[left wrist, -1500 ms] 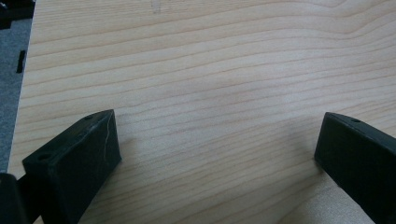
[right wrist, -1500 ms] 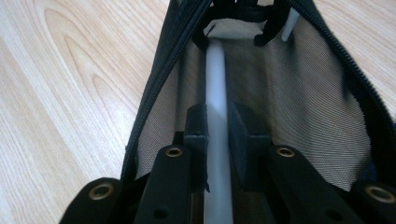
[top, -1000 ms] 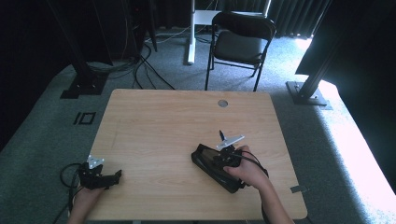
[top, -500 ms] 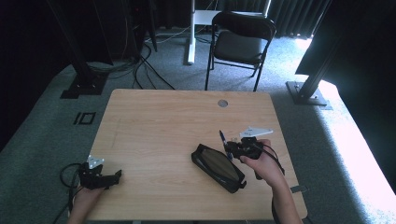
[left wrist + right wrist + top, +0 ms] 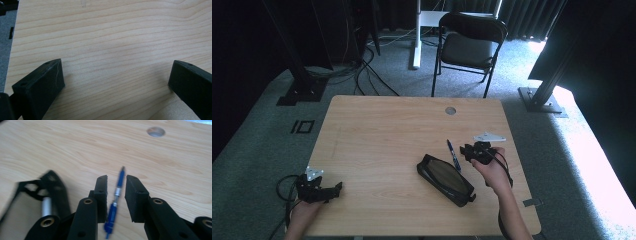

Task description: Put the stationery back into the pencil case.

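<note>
Right gripper (image 5: pixel 116 187): its jaws stand a narrow gap apart and have just been opening; the blue pen (image 5: pixel 117 195) lies on the table between them, free of both pads as far as the right gripper view shows. In the high view the right gripper (image 5: pixel 469 151) sits just right of the pen (image 5: pixel 453 155), held by the right hand (image 5: pixel 492 167). The pen lies just beside the upper right edge of the black pencil case (image 5: pixel 445 179), which rests flat on the wooden table (image 5: pixel 387 135). Left gripper (image 5: pixel 115 82): jaws spread wide over bare wood, holding nothing. In the high view it (image 5: pixel 334 189) rests well left of the pencil case, at the table's near left corner, in the left hand (image 5: pixel 304 210). A cable hole (image 5: pixel 450 110) lies beyond the pencil case, near the far edge.
</note>
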